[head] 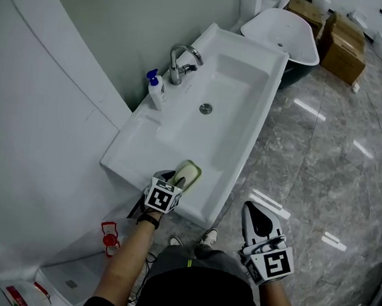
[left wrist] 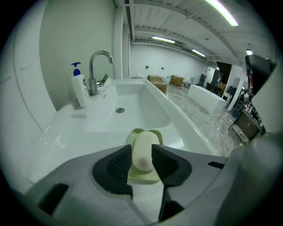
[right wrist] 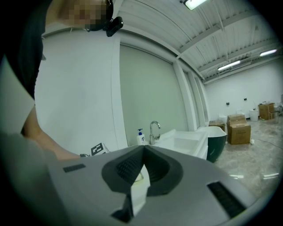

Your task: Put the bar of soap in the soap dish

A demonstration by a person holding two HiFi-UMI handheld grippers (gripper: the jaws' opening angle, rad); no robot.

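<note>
Soap: a pale cream, rounded oblong bar of soap (left wrist: 145, 143), lying flat in the dish and lengthwise along it.
Dish: a pale green, rounded rectangular soap dish (left wrist: 143, 176), standing on the near flat end of the sink top, close to the front edge.
Left gripper (left wrist: 141, 150): angled down over the dish's near end. Its two dark ribbed pads stand partly apart. The soap shows through the gap and spreads wider beyond the tips, so it rests in the dish and is not pinched.
Sink: a long white rectangular ceramic washbasin (head: 179, 131), set against a pale green wall, with a round metal drain (head: 206, 108) in its bowl.
Tap: a curved chrome swan-neck faucet (head: 179, 62) on the wall-side rim of the sink.
Bottle: a white pump bottle with a blue top (head: 156, 92), upright just beside the faucet on the same rim, well apart from the dish.
Right gripper (right wrist: 142, 150): held level off to the side of the sink, over the floor. Its pad tips are pressed together with nothing between them.
Floor: glossy grey marble-patterned tiles (head: 312, 147).
Background: a white freestanding bathtub (head: 283, 30) beyond the sink's far end, with brown cardboard boxes (head: 345, 53) near it.
</note>
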